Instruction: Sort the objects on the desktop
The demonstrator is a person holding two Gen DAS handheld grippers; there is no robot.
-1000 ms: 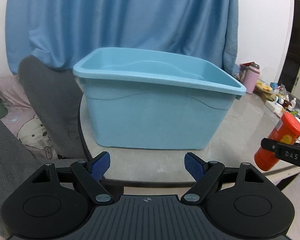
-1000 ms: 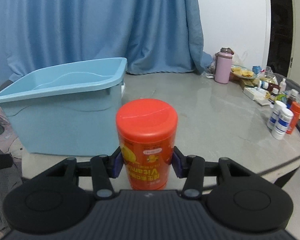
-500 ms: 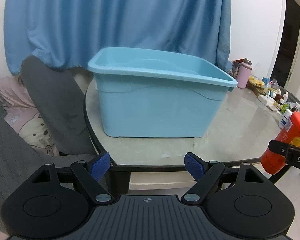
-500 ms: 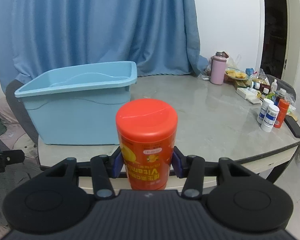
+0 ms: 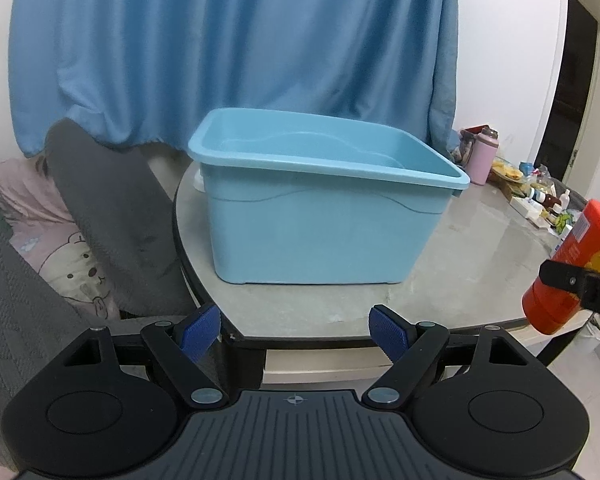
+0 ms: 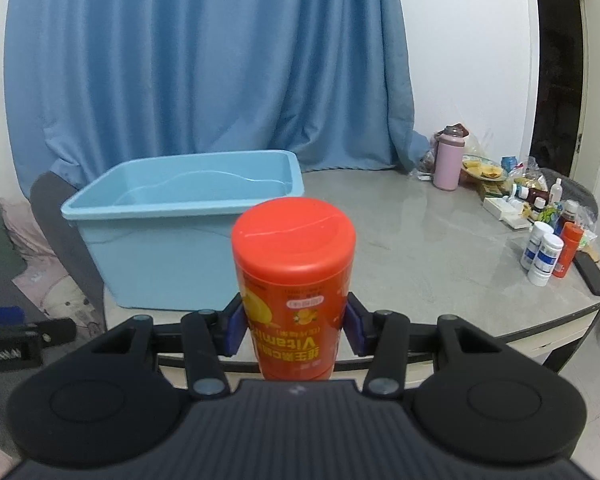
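Note:
My right gripper (image 6: 296, 326) is shut on an orange vitamin bottle (image 6: 294, 276), held lengthwise off the table's near edge; the bottle also shows in the left wrist view (image 5: 572, 268). A light blue plastic bin (image 5: 324, 216) stands on the grey table (image 5: 480, 272), and it also shows in the right wrist view (image 6: 180, 224), left of the bottle. My left gripper (image 5: 296, 330) is open and empty, in front of the table edge facing the bin. The bin's inside looks bare where visible.
White medicine bottles (image 6: 542, 254) and a small orange bottle (image 6: 567, 248) stand near the table's right edge beside a black phone (image 6: 592, 276). A pink flask (image 6: 449, 162) and food clutter sit at the back right. A grey chair (image 5: 112, 216) stands left of the table.
Both grippers have pulled back from the table; the bin looks smaller and farther. The right gripper keeps its hold on the orange bottle. The left gripper stays open.

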